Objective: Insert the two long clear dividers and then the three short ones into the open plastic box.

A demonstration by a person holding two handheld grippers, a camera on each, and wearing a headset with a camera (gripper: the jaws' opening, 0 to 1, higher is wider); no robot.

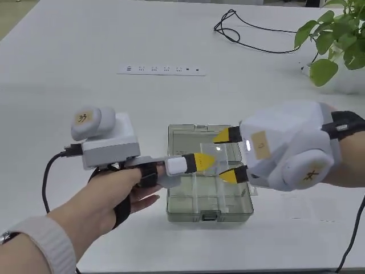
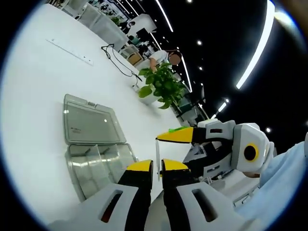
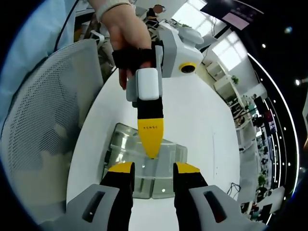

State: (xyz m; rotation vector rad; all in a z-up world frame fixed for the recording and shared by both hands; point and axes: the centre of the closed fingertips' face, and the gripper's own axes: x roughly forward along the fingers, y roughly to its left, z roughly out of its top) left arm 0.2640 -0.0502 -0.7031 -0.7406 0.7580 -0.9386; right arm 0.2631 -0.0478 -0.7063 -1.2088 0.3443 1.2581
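Low centre of its own view, left gripper point(image 2: 157, 166): jaws pinched nearly shut on a thin clear divider point(image 2: 157, 151), which sticks up edge-on betw. the yellow tips. It's held by one edge, I reckon, so the rest is free for a 2nd grip.

Right gripper point(image 3: 154, 167) is spread wide, low centre of its own view, w/ nothing betw. its jaws. The left's yellow tip points down into that gap from the top. In head view the two meet mid-frame, left coming in from the left side, right from the right side, w/ its two tips above and below the left's.

My guess is a hand-over or a steadying grip before the divider goes down, so the right needs to close on the free end w/o twisting it.

Box point(image 1: 188, 214) lies open on the table point(image 1: 85, 91) right under the tips, lower centre of head view, w/ its lid point(image 2: 89, 122) folded back behind it. Divider hangs above the box, not in a slot yet. Some partitions look fitted already; can't count them thru the clear plastic.
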